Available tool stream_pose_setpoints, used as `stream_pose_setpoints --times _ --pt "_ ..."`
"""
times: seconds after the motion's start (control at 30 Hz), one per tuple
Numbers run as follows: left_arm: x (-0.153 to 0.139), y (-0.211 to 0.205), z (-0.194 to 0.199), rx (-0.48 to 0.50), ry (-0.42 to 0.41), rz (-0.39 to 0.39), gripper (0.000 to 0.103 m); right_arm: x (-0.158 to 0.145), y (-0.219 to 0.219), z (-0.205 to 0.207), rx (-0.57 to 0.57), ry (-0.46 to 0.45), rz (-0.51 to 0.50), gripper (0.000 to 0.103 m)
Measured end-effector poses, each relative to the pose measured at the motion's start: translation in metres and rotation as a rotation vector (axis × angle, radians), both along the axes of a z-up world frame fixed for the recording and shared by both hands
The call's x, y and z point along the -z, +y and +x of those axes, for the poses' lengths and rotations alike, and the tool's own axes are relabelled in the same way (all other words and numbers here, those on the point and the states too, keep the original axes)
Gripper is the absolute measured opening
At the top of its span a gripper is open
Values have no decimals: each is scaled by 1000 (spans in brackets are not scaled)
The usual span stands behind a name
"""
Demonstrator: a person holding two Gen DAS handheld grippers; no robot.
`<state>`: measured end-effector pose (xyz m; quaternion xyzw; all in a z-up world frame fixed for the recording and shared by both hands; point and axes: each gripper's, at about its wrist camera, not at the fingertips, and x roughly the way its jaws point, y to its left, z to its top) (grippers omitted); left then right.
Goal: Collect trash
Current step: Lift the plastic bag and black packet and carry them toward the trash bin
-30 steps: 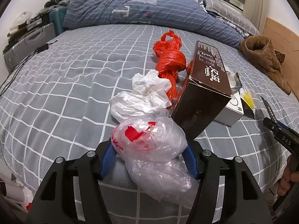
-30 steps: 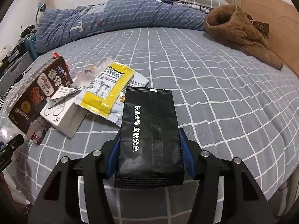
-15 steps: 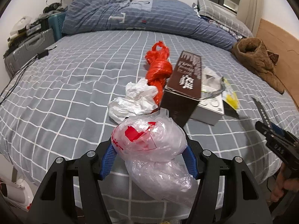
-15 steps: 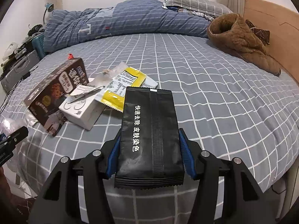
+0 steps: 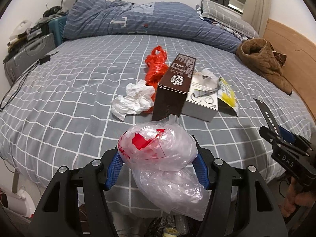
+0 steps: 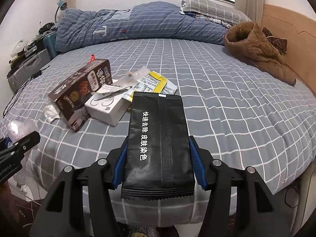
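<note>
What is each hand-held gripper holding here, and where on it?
Left hand-held gripper: clear plastic bag, pinched across its bunched upper part. Right hand-held gripper: black sachet, clamped by its long side edges near the bottom.

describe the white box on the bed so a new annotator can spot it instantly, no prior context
On the grey checked bed, find the trash cluster left of centre. The white box lies flat between the dark brown carton and the yellow snack wrapper, touching the carton's side. It is the only white rigid item there, with circles printed on top and a thin metal piece lying across it.
</note>
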<state>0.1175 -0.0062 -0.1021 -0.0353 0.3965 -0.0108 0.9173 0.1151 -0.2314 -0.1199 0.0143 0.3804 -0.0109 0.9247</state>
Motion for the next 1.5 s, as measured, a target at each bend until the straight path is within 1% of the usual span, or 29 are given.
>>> stream_pose_setpoints --times 0.17,0.3,0.83,1.2,1.5 --pt "-2 -2 -13 8 7 -5 61 -4 3 -13 -5 1 6 54" --pt "0 -4 -23 23 18 -34 61 -10 6 -23 -11 -7 8 54" --pt "-13 -18 -57 43 5 -44 61 -12 13 -69 -18 10 2 54" --pt "-2 -24 -84 52 39 -30 61 -8 18 -98 -30 31 -3 54" --pt "12 -23 -104 54 77 -27 61 -2 28 -118 -46 55 -11 54"
